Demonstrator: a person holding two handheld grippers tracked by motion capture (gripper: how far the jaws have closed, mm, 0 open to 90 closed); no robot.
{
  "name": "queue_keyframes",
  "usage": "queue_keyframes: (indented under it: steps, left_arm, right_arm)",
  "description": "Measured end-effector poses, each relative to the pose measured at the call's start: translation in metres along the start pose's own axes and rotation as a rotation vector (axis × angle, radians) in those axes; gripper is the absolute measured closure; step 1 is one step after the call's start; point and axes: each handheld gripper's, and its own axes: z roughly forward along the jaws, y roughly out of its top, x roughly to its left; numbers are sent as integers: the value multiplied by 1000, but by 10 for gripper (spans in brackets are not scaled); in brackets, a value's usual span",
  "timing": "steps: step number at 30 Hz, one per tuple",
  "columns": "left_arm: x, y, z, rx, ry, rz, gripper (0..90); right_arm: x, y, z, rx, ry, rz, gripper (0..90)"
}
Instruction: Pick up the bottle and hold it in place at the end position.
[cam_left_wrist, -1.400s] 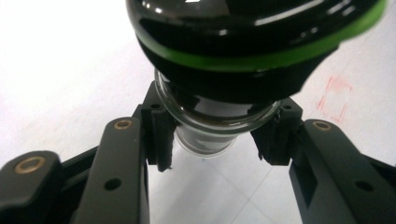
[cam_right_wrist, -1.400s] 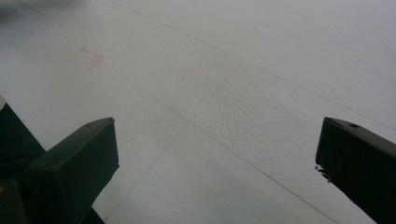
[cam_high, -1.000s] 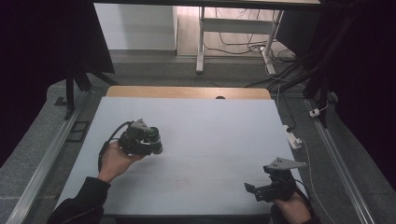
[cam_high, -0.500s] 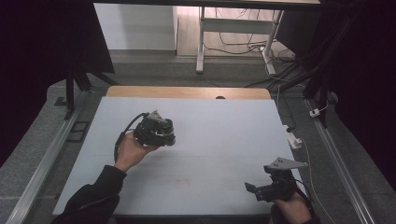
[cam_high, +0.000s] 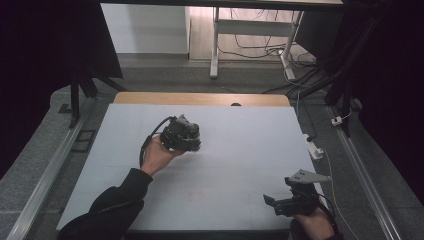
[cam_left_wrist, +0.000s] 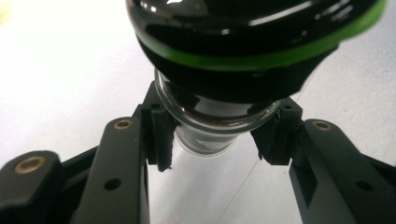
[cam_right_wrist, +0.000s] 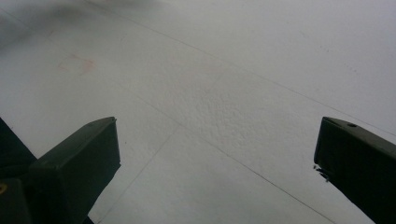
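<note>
Left hand (cam_high: 156, 156): enters from the lower left in a dark sleeve and carries the left gripper (cam_high: 192, 142) above the left-centre of the counter (cam_high: 240, 150).
Left gripper: its jaws are pinched on the glass neck of a dark vessel (cam_left_wrist: 243, 42); in the left gripper view the pads (cam_left_wrist: 161, 137) press the neck from both sides.
Dark vessel: a glossy black rounded body with a green band (cam_left_wrist: 261, 58) around it, directly beyond the jaws, held over the white counter; whether it touches the surface cannot be told.
Counter: white, with a faint reddish stain (cam_high: 196, 196) near the front middle and a wooden edge strip (cam_high: 200, 98) at the far side.
Right gripper (cam_high: 280, 205): at the front right corner, well apart from the vessel; jaws spread wide with nothing between them, over bare counter.
Surroundings: white power strip (cam_high: 315, 150) just off the right edge; cables (cam_high: 260, 47) on the floor beyond.
</note>
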Motion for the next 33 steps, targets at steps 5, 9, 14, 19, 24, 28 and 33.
queue_keyframes:
  steps: [5,9,14,19,24,28,33]
  left_arm:
    - [2,4,12,5,0,0,537]
    - [4,4,21,12,2,-5,537]
    - [5,4,30,11,9,-13,537]
    - [5,4,38,13,16,-11,537]
    - [5,3,46,23,20,-7,537]
    - [5,1,51,36,30,-2,537]
    - [5,-3,55,29,30,-2,537]
  right_arm:
    - [0,0,0,4,-2,-3,1]
    - [0,0,0,4,-15,7,0]
    - [-1,0,0,3,-14,9,0]
    - [0,-1,0,8,-10,5,1]
    - [0,-1,0,7,-16,5,1]
    - [0,-1,0,8,-13,4,1]
    - [1,-1,0,8,-8,-2,1]
